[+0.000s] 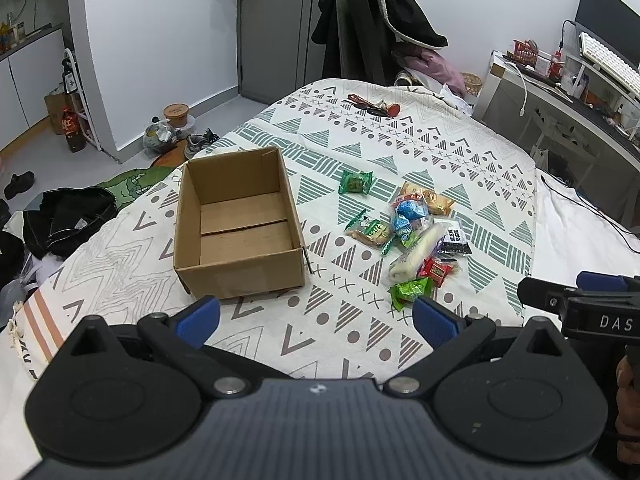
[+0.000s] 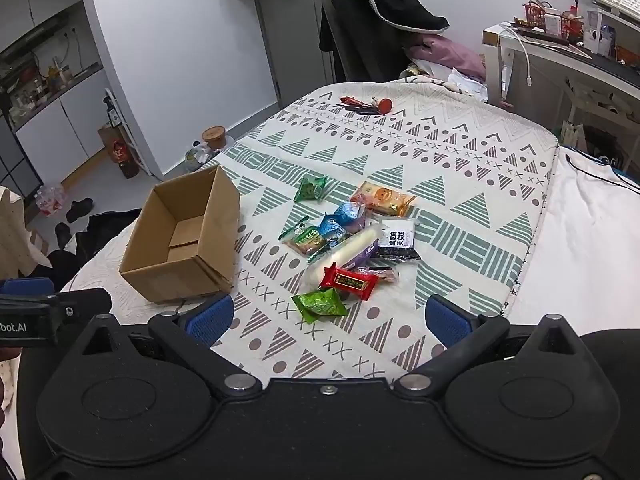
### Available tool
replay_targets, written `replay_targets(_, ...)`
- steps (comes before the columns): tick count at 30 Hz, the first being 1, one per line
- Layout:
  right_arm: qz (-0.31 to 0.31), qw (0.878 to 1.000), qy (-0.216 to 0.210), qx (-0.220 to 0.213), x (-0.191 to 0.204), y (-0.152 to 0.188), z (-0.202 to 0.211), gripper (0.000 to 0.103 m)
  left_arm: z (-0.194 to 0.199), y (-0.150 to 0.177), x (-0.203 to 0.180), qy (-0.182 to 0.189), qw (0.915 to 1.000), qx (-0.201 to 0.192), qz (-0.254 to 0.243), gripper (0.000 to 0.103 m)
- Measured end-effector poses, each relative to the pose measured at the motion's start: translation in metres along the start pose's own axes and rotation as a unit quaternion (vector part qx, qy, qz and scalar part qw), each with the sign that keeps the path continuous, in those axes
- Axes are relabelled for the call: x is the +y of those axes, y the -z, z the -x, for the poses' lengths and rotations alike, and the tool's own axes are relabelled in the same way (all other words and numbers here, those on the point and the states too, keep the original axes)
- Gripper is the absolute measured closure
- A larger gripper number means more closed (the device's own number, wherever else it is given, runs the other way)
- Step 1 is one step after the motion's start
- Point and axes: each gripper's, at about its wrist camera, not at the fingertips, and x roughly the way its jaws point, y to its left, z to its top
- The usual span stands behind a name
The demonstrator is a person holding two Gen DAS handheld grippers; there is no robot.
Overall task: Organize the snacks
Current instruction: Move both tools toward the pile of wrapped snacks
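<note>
1. One cardboard box (image 1: 240, 220), open-topped and empty, flaps off, standing upright on the left part of the bedspread (image 1: 400, 148).
2. One loose pile of snacks (image 2: 348, 240) to the right of the box and apart from it, made up of:
   - three green packets, one lying alone on the far side (image 2: 310, 189), one at the near edge (image 2: 322, 303), one with a biscuit showing (image 2: 306, 240);
   - two blue packets (image 2: 340, 220);
   - one red packet (image 2: 352, 282);
   - one orange packet (image 2: 384, 198);
   - one long white roll (image 2: 348, 252);
   - one black-and-white sachet (image 2: 396, 240).
3. One left gripper (image 1: 316, 316), blue pads spread wide with nothing between them, hovering at the near edge of the bedspread.
4. One right gripper (image 2: 328, 316), likewise spread and empty, near the closest green packet.
5. Surface: a bed under a cream cover patterned with green and grey triangles; small red and black items (image 1: 372, 106) at the far end.
6. Room: one chair draped with a dark coat (image 1: 376, 24); a desk (image 1: 560, 96) at right with a keyboard; shoes and clothing on the grey floor at left.
</note>
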Motion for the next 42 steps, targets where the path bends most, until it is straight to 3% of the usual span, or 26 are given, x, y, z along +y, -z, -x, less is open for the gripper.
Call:
replay_targets(10,0.009,1.000,0.013,0.000,0.001,-0.001,-0.003,0.000,-0.008,0.001,0.000,0.003,0.9999,-0.010,-0.002,0.001)
replay_targets(16,0.013,1.000,0.015,-0.002,0.002,-0.003,-0.003,0.000,-0.009,-0.002,0.000,0.005,1.0000,0.004,-0.003,0.001)
replay_targets(20,0.012,1.000,0.013,0.000,0.001,-0.002,-0.005,0.000,-0.012,-0.002,0.001,0.008,0.9993,0.037,0.003,0.001)
replay_targets(25,0.005,1.000,0.011,0.005,-0.003,0.000,-0.009,0.000,-0.018,-0.001,-0.003,0.006,0.9999,0.003,-0.010,0.001)
replay_targets(42,-0.019,0.999,0.016,0.020,-0.029,-0.006,-0.029,0.000,-0.056,-0.004,-0.022,0.018,0.9993,0.028,-0.020,0.002)
